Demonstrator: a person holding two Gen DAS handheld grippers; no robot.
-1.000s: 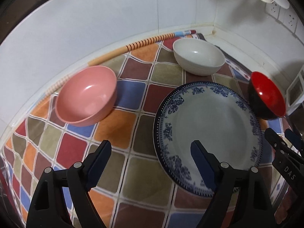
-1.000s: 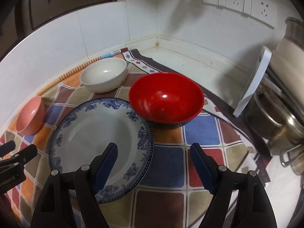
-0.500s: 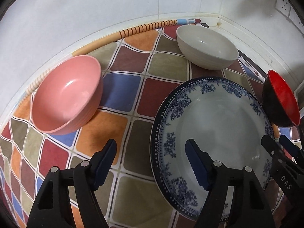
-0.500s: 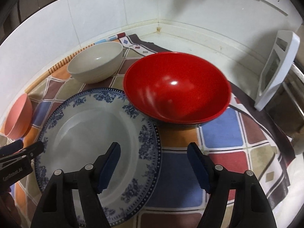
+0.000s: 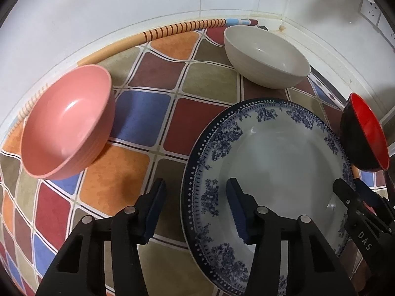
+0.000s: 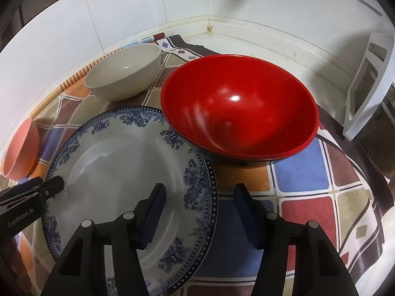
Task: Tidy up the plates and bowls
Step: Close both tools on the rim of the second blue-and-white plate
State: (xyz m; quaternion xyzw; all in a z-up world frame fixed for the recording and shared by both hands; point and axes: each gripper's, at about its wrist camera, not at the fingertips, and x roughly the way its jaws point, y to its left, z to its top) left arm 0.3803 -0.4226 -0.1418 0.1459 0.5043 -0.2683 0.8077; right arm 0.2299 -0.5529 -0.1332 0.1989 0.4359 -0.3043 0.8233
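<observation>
A blue-and-white plate (image 5: 276,172) lies on the chequered cloth; it also shows in the right wrist view (image 6: 118,172). A pink bowl (image 5: 66,125) stands to its left, a beige bowl (image 5: 266,56) behind it, and a red bowl with a black outside (image 6: 237,113) at its right. My left gripper (image 5: 197,212) is open, straddling the plate's left rim, empty. My right gripper (image 6: 200,214) is open, straddling the plate's right rim, just before the red bowl, empty.
White tiled walls meet in a corner (image 6: 209,24) behind the bowls. A white plastic rack (image 6: 367,83) leans at the right. The chequered cloth (image 6: 301,170) covers the counter. Wall sockets (image 5: 370,9) sit at the upper right.
Both grippers have moved forward and lower toward the plate. The red bowl looms larger in the right wrist view. No dish has moved.
</observation>
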